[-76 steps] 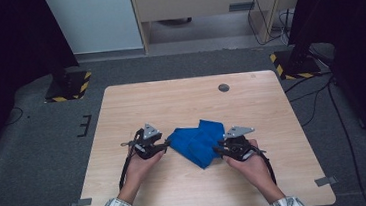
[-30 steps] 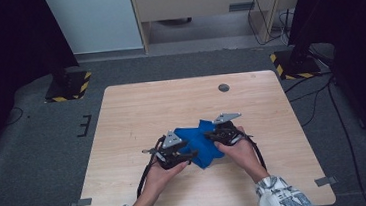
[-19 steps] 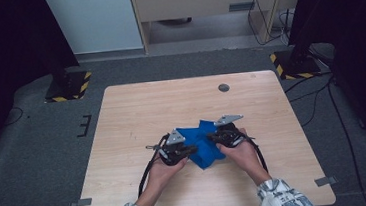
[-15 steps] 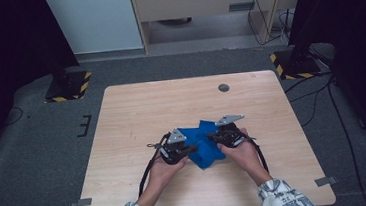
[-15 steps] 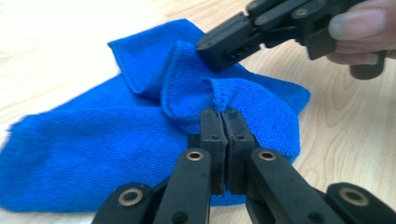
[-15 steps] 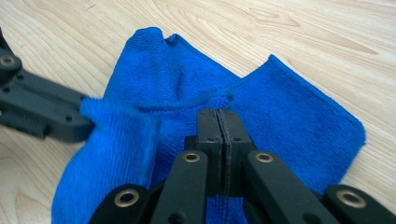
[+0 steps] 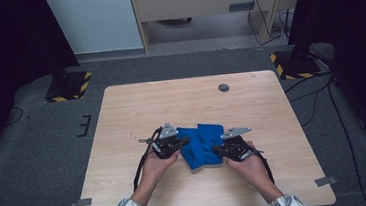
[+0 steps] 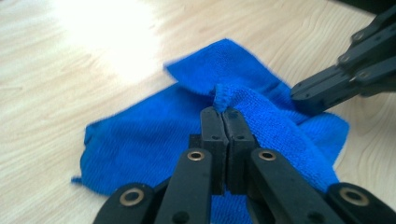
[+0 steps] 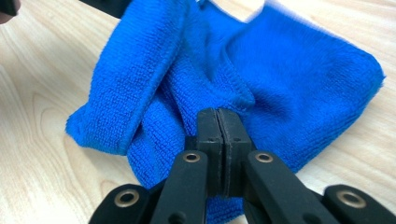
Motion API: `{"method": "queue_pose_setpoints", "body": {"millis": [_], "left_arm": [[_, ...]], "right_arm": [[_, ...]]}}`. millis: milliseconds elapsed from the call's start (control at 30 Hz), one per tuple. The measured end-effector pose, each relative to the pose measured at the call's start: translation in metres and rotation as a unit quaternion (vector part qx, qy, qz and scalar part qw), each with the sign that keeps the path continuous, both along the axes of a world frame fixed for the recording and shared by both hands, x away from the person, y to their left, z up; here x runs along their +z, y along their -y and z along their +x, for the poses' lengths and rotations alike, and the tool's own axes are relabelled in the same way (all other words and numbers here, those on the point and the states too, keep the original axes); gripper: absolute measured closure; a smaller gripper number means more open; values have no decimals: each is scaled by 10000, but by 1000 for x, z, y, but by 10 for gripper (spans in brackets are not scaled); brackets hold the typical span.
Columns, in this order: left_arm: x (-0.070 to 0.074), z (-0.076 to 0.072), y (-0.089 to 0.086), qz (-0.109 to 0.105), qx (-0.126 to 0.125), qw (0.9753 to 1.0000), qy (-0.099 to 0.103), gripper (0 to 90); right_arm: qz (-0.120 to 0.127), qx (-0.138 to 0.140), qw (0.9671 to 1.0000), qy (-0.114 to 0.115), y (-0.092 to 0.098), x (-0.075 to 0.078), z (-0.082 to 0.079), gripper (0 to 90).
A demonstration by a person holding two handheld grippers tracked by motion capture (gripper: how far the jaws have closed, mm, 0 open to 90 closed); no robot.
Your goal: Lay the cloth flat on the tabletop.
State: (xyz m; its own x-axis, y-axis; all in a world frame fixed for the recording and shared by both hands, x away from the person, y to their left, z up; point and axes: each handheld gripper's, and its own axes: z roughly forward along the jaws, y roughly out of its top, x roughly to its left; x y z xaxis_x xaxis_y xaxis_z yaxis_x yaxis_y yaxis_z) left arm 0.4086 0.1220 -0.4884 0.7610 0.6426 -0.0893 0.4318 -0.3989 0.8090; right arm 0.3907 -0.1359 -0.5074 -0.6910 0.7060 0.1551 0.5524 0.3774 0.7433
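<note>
- Blue cloth crumpled on the wooden bench, near the front middle, directly between left gripper and right gripper.
- Left gripper, own view: fingers pressed together, pinching a raised fold of the cloth at the tips; fold stands up above the tips, rest of cloth spread flat on bench beyond and to both sides.
- Right gripper, own view: fingers clenched on a bunched ridge of the cloth; one rolled edge lies to the left, flatter panel to the right.
- Other gripper's dark fingers seen at far side of cloth in left gripper view, touching its edge.
- Small dark round disc on bench toward the far edge, well apart from cloth.
- No legible writing or labels on cloth or grippers.
</note>
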Motion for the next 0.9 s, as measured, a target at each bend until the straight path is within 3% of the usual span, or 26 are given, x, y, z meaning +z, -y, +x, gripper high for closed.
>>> {"method": "queue_pose_setpoints", "body": {"millis": [67, 200, 367, 500, 700, 900], "left_arm": [[-4, -1, 0, 140, -13, 9999, -9, 885], [-8, 0, -3, 233, -17, 9997, -50, 883], [-14, 2, -8, 280, 21, 9995, -119, 881], [-16, 3, -8, 298, 1, 9995, -144, 878], [-17, 2, -7, 294, -22, 9994, -156, 877], [-18, 3, -7, 268, -18, 9995, -165, 876]], "right_arm": [[-6, 35, 10000, 39, -2, 0, 0, 826], [47, -61, 9999, 128, 0, 6, 9, 576], [114, -208, 9995, 231, 5, 18, 23, 420], [-49, -326, 9990, 306, 5, 23, 36, 434], [-285, -716, 9967, 244, 7, 11, 68, 429], [-415, -698, 9966, 144, -1, 1, 88, 451]]}}
